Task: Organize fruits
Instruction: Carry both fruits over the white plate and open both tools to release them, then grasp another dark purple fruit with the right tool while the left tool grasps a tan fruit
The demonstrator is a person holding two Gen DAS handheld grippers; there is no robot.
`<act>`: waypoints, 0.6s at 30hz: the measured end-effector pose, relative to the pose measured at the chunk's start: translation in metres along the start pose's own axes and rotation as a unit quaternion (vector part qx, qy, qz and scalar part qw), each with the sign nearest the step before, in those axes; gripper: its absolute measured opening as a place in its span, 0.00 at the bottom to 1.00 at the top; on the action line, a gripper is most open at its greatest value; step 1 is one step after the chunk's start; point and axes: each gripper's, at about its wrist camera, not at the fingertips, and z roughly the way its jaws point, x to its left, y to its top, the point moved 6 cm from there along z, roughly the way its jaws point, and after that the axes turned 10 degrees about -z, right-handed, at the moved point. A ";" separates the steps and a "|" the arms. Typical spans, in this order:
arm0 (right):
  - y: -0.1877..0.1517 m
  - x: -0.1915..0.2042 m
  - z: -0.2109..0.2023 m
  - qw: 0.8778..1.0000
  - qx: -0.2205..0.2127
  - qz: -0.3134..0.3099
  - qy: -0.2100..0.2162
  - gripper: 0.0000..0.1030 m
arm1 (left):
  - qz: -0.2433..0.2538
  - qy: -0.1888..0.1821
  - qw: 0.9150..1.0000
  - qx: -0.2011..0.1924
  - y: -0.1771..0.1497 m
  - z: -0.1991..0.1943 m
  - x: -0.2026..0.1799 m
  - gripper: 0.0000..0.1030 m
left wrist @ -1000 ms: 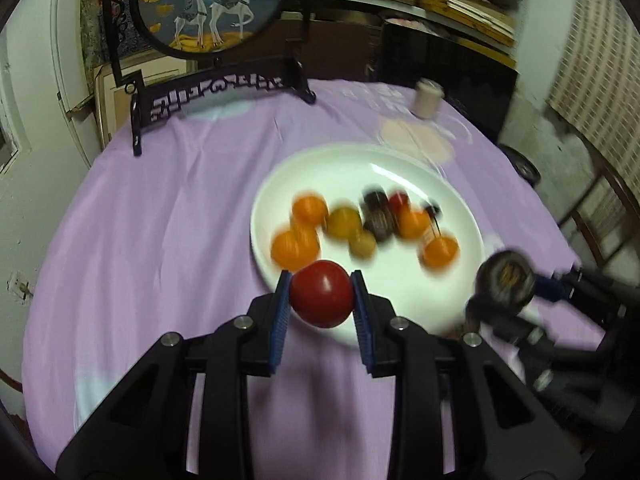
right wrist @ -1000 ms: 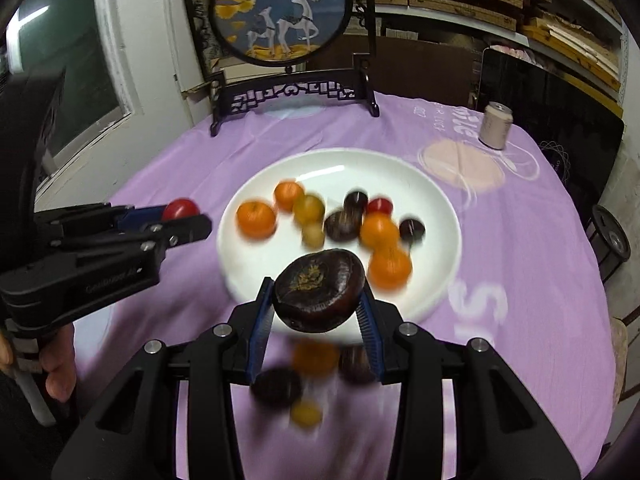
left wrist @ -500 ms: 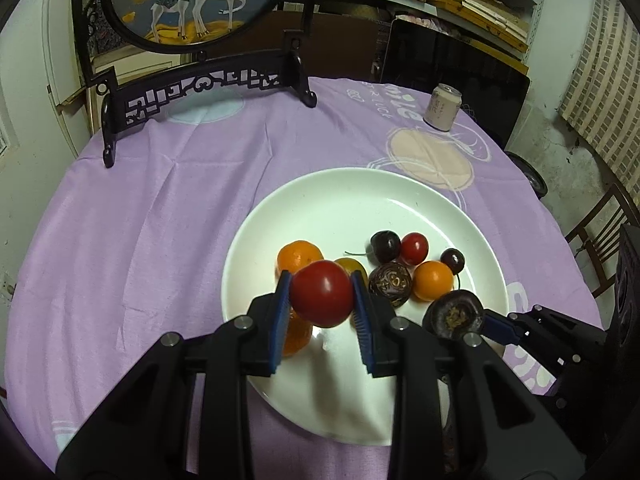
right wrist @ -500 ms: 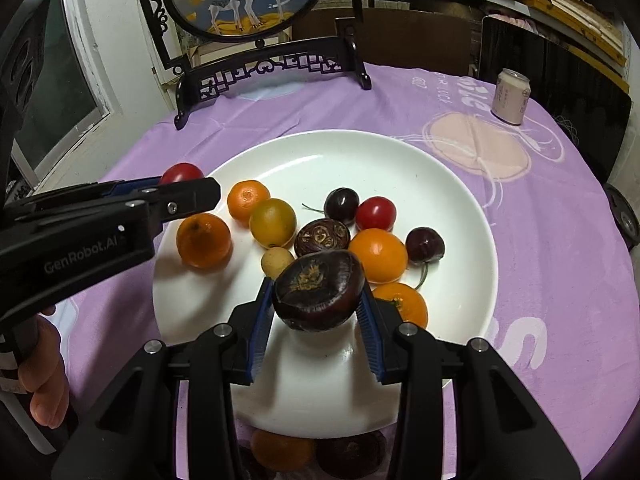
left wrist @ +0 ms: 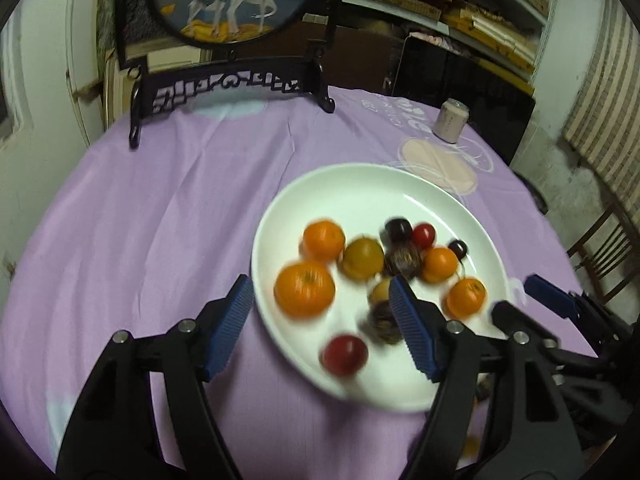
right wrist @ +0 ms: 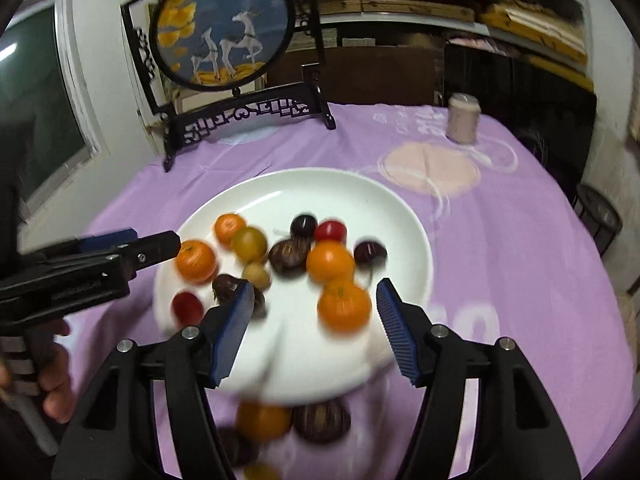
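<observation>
A white plate on the purple cloth holds several oranges, cherries, yellow fruits and dark fruits. A red tomato and a dark passion fruit lie on the plate's near part. My left gripper is open and empty above the plate's near left rim; it also shows in the right wrist view. My right gripper is open and empty above the plate's near edge; it also shows in the left wrist view.
An orange, a dark fruit and smaller fruits lie on the cloth before the plate. A framed deer screen on a black stand is at the back. A small can stands at the back right. Chairs flank the table's right.
Both grippers have opened. The red tomato has left the left gripper and the dark passion fruit has left the right one; both now lie on the plate. Both grippers have drawn back.
</observation>
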 end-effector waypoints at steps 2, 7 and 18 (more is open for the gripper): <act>-0.020 -0.001 -0.021 1.000 0.000 -0.001 -0.003 0.69 | -0.001 0.005 1.000 -0.009 -0.020 -0.019 0.008 0.70; -0.067 0.000 -0.046 0.999 0.027 -0.019 -0.031 0.77 | 0.029 -0.023 0.999 -0.001 -0.076 -0.059 0.008 0.70; -0.088 0.000 -0.034 0.997 0.063 -0.020 -0.036 0.77 | 0.070 -0.039 0.996 0.028 -0.119 -0.075 -0.005 0.70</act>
